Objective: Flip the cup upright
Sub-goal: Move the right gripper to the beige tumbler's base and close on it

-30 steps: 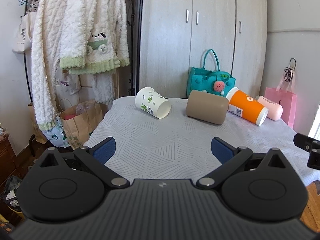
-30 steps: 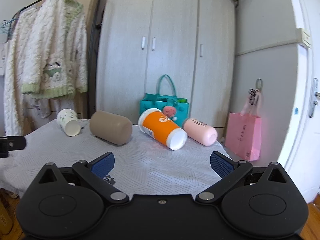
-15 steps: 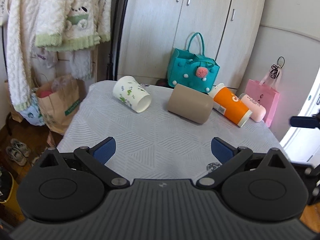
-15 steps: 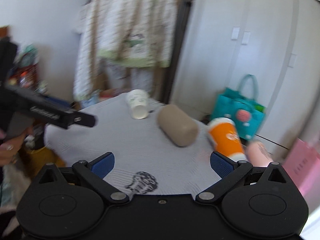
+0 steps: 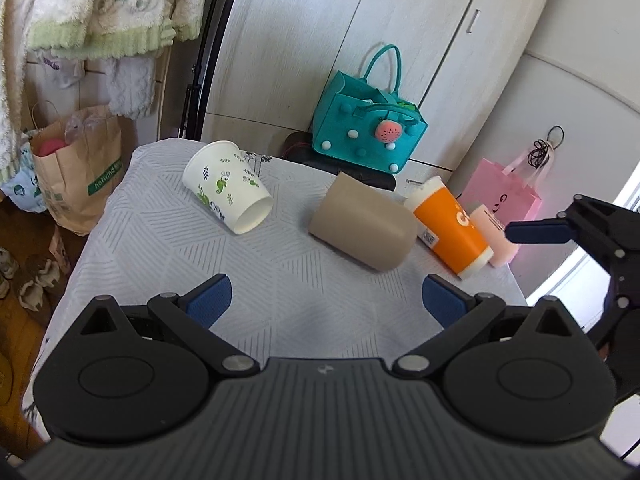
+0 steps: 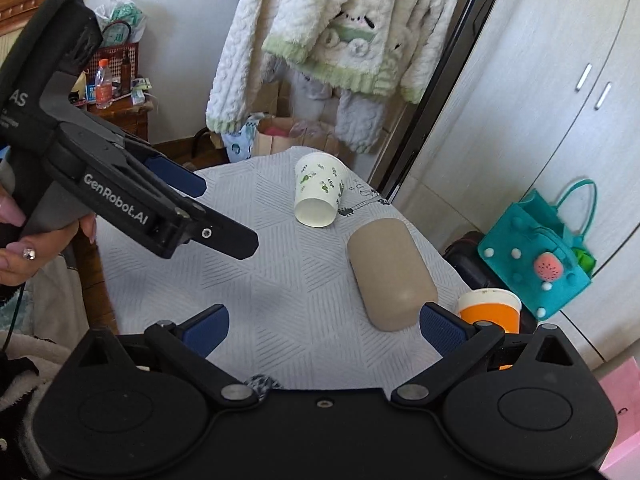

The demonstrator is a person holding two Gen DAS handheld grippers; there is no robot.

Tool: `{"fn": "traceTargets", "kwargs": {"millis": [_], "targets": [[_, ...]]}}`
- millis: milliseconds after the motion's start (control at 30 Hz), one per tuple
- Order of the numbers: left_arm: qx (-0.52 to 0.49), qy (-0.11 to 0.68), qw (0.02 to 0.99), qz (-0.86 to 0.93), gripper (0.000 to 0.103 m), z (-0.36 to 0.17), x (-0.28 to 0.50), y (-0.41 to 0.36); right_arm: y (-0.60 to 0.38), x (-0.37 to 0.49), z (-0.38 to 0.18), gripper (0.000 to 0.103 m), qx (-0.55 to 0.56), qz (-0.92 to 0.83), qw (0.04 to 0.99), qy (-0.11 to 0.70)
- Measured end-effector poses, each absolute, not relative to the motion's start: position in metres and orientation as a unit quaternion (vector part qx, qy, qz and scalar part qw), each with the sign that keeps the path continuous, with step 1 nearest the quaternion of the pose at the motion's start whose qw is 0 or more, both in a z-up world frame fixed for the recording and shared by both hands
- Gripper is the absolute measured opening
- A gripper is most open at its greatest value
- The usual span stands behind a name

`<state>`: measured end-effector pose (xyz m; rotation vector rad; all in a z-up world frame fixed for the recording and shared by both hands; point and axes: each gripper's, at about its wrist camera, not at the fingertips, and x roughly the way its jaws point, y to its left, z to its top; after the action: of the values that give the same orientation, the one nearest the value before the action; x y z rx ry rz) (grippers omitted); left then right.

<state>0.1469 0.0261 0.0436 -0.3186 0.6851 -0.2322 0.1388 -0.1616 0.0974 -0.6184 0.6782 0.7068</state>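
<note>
Several cups lie on their sides on a table with a white patterned cloth (image 5: 168,248): a white paper cup with green leaf print (image 5: 228,198), a tan cup (image 5: 362,228), an orange cup (image 5: 450,226) and a pink one (image 5: 496,236). My left gripper (image 5: 324,304) is open and empty above the near part of the table. My right gripper (image 6: 322,324) is open and empty, with the tan cup (image 6: 390,268) just ahead and the orange cup (image 6: 490,308) by its right finger. The white cup (image 6: 318,194) lies farther off.
A teal felt bag (image 5: 368,128) stands behind the table by the wardrobe (image 5: 360,40). A pink bag (image 5: 502,192) hangs at the right. A brown paper bag (image 5: 76,168) and hanging fleece clothes (image 5: 100,4) are at the left. The left gripper's body (image 6: 120,184) crosses the right wrist view.
Both grippers have risen and tilted down over the table. The right gripper has swung left, now facing the tan and white cups. Both stay open.
</note>
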Motion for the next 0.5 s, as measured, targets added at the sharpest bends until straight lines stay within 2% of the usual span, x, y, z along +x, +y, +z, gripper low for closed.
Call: {"fn": "traceTargets", "kwargs": {"millis": [500], "targets": [[-0.225, 0.366, 0.894, -0.122, 0.103, 0.0, 0.226, 0.03, -0.139, 0.246, 0.044, 0.101, -0.374, 0.334, 0.792, 0.347]]}}
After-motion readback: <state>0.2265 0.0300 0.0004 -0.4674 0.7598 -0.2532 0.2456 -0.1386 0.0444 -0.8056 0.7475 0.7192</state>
